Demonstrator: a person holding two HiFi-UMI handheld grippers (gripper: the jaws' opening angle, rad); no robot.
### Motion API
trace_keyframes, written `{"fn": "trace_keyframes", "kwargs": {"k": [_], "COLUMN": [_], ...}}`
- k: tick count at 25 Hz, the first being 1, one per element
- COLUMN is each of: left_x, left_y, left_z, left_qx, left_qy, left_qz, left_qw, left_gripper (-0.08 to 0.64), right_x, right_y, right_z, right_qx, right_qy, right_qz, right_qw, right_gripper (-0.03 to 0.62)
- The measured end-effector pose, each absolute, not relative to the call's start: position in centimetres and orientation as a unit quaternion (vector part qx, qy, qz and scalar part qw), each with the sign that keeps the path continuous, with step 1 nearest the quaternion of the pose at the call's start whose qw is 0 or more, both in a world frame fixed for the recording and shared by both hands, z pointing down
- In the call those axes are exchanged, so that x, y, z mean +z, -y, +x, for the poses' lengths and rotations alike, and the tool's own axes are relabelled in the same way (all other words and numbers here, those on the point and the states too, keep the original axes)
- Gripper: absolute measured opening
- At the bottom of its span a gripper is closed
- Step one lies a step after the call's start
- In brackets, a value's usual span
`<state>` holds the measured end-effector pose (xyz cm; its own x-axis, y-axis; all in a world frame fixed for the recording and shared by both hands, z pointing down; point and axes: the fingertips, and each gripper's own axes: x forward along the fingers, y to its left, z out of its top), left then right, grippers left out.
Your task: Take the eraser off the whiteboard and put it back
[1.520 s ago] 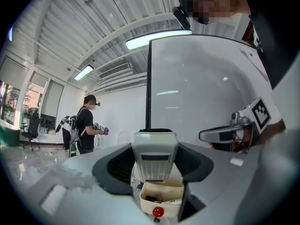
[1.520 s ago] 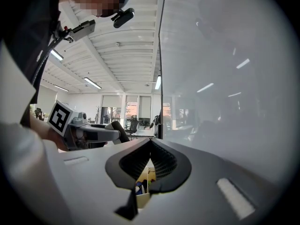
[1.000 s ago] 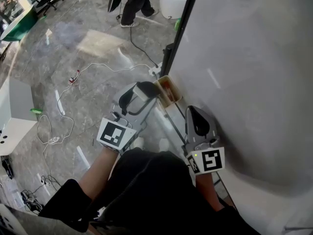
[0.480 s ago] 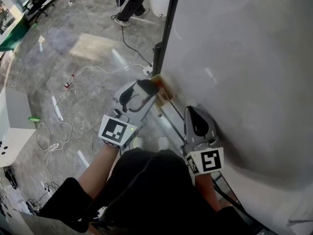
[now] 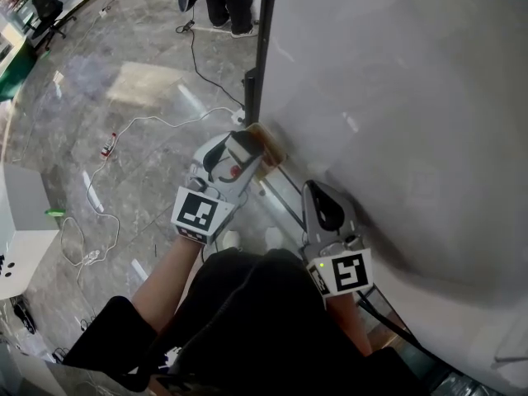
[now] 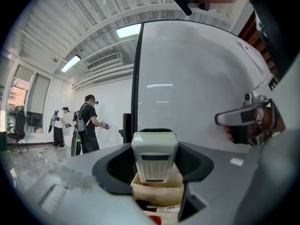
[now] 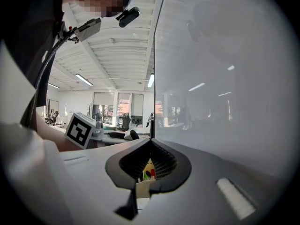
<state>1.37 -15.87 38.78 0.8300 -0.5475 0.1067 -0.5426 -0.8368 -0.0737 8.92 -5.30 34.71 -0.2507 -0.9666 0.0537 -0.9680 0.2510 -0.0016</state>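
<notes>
Carefully: the left gripper [image 5: 239,151], clamped on the eraser [image 6: 155,156], should bring it flat to the whiteboard [image 5: 396,97], above the left-edge marker box [image 6: 157,191]; the right gripper [image 7: 149,165] is closed, empty.

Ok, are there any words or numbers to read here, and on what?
None can be read.
A white label inside the box: too small and blurred.
The eraser: no print visible.
The left cube and right cube: black square patterns, not letters.
</notes>
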Motion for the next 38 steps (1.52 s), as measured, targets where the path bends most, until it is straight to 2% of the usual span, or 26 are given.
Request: {"fn": "trace_keyframes", "kwargs": {"k": [15,38], "left_x": [42.7,43.8], "left_y": [17.1,17.6], "left_z": [4.0,4.8], "left_qx": [-0.097,-0.126], "left_qy": [-0.268,-0.251], "left_qz": [-0.959,-0.960], "left_qw": [0.006,0.015], "left_gripper": [0.273,0.272], "right_x": [35.4,35.1], "right_y": [4.5,5.1], "right_z": [10.3,10.5], "right_qx": [0.025,0.028], "right_qy": [0.772,0.763], "right_qz": [0.635,0.645], "right_qw": [0.030,0.035], "right_gripper": [0.009,0.009]}}
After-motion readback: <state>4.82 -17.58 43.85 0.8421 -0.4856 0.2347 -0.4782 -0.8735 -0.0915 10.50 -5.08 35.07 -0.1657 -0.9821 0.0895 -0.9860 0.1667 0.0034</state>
